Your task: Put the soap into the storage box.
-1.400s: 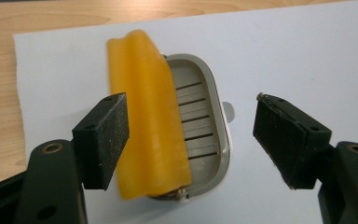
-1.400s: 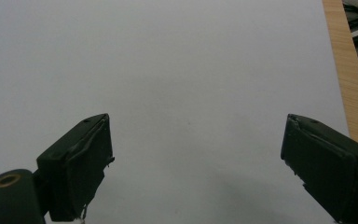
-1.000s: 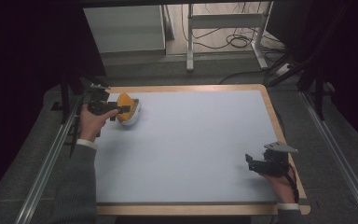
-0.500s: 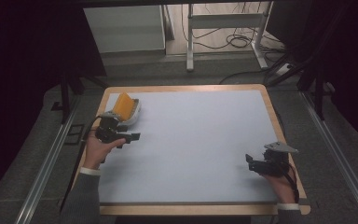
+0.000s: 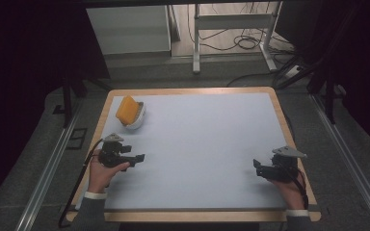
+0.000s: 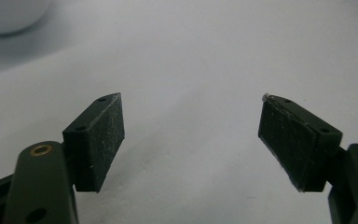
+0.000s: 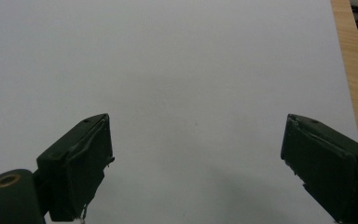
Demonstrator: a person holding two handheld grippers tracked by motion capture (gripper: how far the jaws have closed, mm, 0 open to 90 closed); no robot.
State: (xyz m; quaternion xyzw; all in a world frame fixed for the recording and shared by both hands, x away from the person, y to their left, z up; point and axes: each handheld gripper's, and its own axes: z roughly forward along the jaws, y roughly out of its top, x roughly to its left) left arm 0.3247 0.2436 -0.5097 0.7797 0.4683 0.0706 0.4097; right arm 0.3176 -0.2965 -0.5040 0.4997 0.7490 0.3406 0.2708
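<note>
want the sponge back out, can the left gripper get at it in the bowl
Probably yes: the sponge stands up out of the bowl, bare table lies between, and the left gripper is open.

No readable text

No lettering, label, brand, number or sign can be read on the table [image 5: 197,144], on the sponge [image 5: 126,110] in the bowl [image 5: 136,121] at the table's far left corner, or on anything around it.

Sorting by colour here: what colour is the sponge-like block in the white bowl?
Orange-yellow; the block in the white bowl shows best in the high view.
</note>
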